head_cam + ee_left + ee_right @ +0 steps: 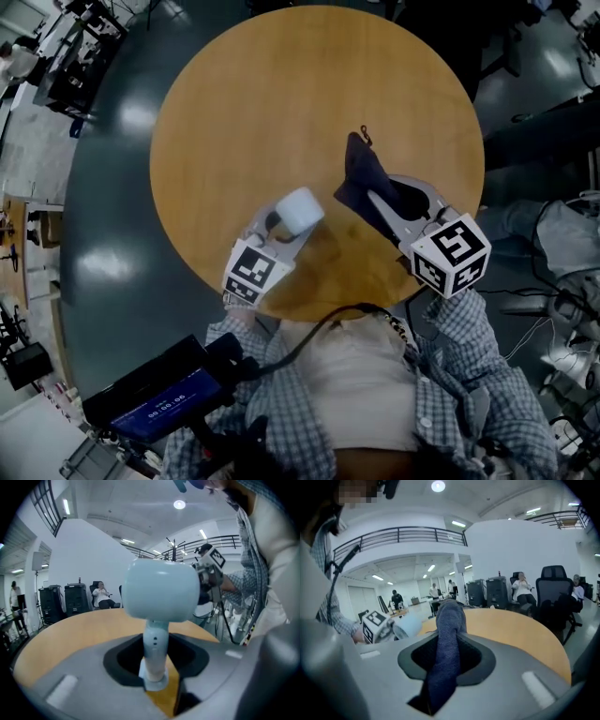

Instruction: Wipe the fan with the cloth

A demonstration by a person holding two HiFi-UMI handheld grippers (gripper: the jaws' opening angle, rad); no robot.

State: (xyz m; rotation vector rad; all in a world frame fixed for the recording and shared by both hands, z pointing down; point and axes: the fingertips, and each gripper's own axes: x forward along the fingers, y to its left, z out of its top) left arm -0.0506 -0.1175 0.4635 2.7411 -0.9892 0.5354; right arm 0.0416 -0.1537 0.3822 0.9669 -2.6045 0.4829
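Pale blue plastic, smooth and rounded: that was the fan, a small handheld one with a drum-shaped head on a slim cylindrical stem. My left claw was closed partway around that stem, gripping it near the foot, and the head stood clear above the jaws. From above, the fan was over the round wooden counter at about six o'clock, close to my body. I could not tell whether its foot touched the wood.

My right claw was pinched narrow on the cloth, a dark blue, soft, nubbly fabric. It stood up in a bunched fold past the jaws and drooped behind them. The cloth was at about two o'clock from the fan, near it but not touching.

I judged the step in hand to be bringing cloth to fan, with no wiping begun yet. To do it well, I would hold the left grip firm so the head did not twist. Then I would sweep the loose fold toward eight o'clock onto the curved shell, letting fabric rather than hard claw tips meet the plastic. The shell looked slick, so light pressure and slow strokes around its curve seemed right. The counter was matte, warm brown wood.
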